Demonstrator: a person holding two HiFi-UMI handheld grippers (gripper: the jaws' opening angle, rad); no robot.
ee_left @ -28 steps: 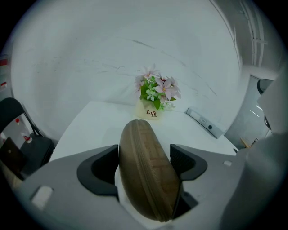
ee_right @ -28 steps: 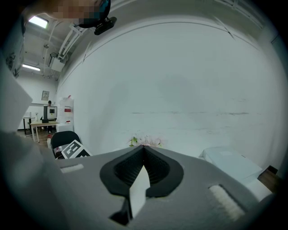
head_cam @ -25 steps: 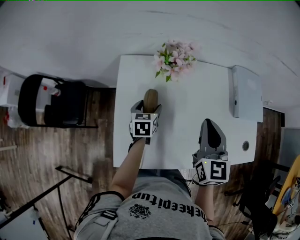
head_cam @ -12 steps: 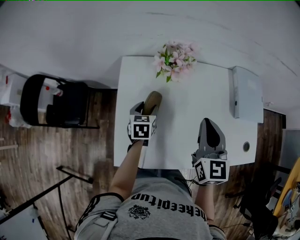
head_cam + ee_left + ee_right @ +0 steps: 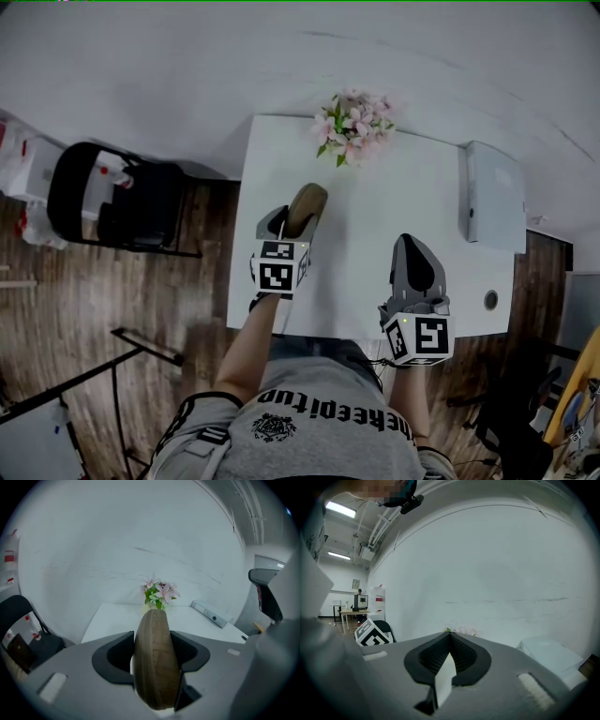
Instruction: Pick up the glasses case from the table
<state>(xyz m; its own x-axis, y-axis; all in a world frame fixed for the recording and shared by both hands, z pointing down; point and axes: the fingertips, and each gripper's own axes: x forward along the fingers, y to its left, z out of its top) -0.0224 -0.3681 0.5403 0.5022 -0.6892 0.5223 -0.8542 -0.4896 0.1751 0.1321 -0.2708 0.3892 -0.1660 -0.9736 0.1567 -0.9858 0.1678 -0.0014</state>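
Head view, left side first: the left gripper (image 5: pixel 294 225) has just closed its jaws in and clamps the brown wood-grain oval glasses case (image 5: pixel 307 200), now raised off the white table (image 5: pixel 375 244) where it lay a second ago. Pickup looks all but done. Its long axis runs near to far along the jaws, far end aimed at the pink flower bunch (image 5: pixel 353 122). Rightward, the right gripper (image 5: pixel 413 246) hangs empty, jaws together.

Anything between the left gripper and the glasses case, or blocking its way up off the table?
Nothing visible. The left gripper has just been closing its jaws and clamps the glasses case between them. The flowers stand further back on the table, clear of the case.
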